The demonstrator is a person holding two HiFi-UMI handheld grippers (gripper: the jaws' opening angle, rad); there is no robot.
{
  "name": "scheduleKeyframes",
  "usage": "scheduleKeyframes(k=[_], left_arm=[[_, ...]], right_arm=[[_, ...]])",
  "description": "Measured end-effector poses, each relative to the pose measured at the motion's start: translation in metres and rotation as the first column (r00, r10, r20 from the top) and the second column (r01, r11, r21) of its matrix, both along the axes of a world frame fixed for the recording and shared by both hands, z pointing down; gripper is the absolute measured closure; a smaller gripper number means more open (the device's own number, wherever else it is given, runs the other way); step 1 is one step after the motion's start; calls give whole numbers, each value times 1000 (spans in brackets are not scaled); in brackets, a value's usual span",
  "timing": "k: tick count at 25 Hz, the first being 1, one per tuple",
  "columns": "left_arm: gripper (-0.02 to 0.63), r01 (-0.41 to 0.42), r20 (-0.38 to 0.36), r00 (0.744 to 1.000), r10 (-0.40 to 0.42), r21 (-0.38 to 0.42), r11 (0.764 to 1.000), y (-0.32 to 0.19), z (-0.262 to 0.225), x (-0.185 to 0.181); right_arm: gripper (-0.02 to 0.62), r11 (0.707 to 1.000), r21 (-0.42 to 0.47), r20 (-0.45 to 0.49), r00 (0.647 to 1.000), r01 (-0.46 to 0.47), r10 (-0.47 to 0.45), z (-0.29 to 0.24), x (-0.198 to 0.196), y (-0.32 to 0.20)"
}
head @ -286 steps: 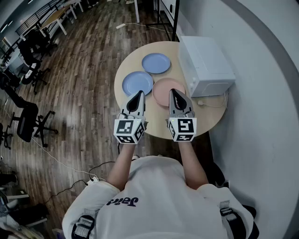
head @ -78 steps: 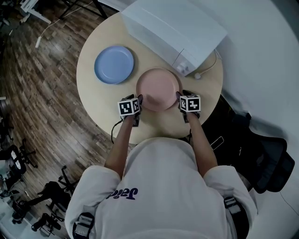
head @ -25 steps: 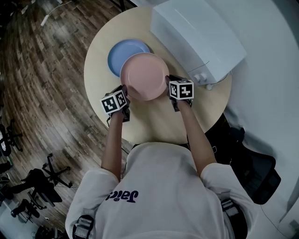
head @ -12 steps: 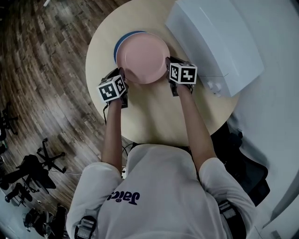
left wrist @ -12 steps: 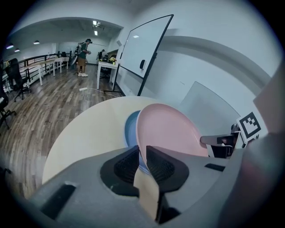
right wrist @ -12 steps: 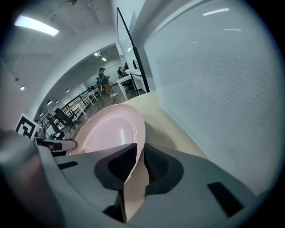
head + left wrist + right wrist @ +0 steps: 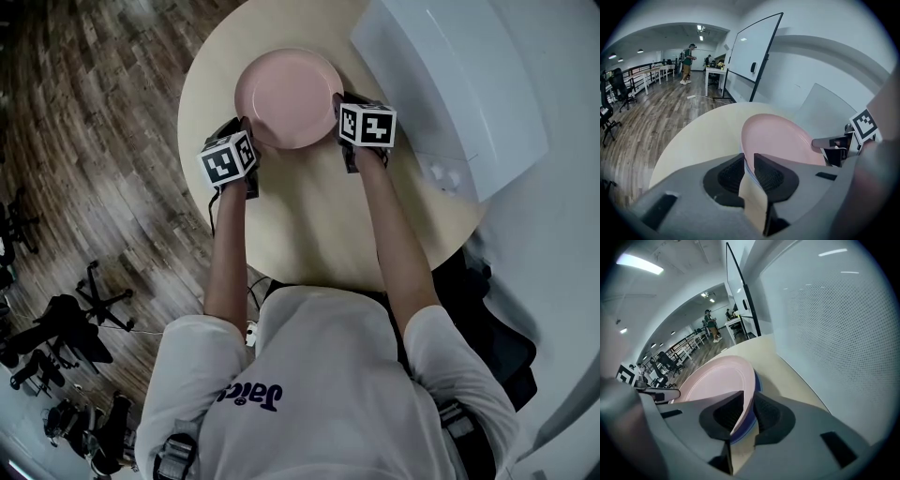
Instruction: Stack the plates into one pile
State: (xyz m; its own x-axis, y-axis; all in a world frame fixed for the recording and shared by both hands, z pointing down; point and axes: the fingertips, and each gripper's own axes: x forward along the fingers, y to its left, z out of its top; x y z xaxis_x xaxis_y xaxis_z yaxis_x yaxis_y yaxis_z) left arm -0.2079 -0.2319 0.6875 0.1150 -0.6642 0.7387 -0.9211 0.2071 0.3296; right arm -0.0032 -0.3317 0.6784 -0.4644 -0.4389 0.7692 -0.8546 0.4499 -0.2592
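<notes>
A pink plate [image 7: 288, 97] is held from both sides over the round beige table [image 7: 309, 216]. My left gripper [image 7: 247, 129] is shut on its left rim, and my right gripper [image 7: 339, 103] is shut on its right rim. In the left gripper view the pink plate [image 7: 780, 138] runs from the left gripper [image 7: 749, 164] across to the right gripper [image 7: 834, 143]. In the right gripper view a blue plate's rim [image 7: 749, 420] shows under the pink plate [image 7: 719, 378], between the jaws of the right gripper [image 7: 749, 404]. No separate blue plate shows in the head view.
A white box [image 7: 450, 84] stands on the table close to the right of the pink plate. Its perforated wall [image 7: 834, 324] fills the right gripper view's right side. Wooden floor with office chairs [image 7: 56, 328] lies to the left of the table.
Both grippers carried the pink plate away from me across the table. The blue plate that showed beyond it a second ago is now covered by it.
</notes>
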Motion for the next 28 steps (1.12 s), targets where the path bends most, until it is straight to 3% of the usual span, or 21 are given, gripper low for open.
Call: scheduleKeyframes(k=[5, 7, 9, 11, 15, 20, 24, 28], left_arm=[[551, -19, 22, 1000, 19, 24, 1000, -6, 4, 2], [545, -27, 21, 999, 26, 47, 999, -9, 1, 6], [456, -24, -6, 1000, 24, 74, 997, -11, -3, 11], [422, -17, -32, 999, 20, 90, 996, -10, -9, 15], [422, -22, -28, 999, 25, 114, 993, -2, -27, 18], [422, -47, -27, 998, 52, 177, 983, 20, -59, 39], [423, -92, -14, 995, 98, 232, 968, 42, -91, 61], [476, -164, 19, 986, 166, 302, 939, 62, -131, 88]], right_arm=[[530, 1000, 1, -27, 1000, -1, 1, 8, 2, -4], [429, 999, 9, -35, 999, 35, -35, 9, -1, -2], [389, 997, 33, -42, 997, 65, -63, 6, -5, 1], [388, 996, 54, -33, 997, 68, -66, 1, -6, 5], [388, 996, 67, 5, 999, 51, -52, -15, -4, 21], [388, 991, 120, 132, 990, -66, 50, -52, 12, 53], [390, 972, 221, 138, 989, -82, 53, -89, 22, 83], [390, 949, 291, 224, 973, -119, 54, -140, 30, 108]])
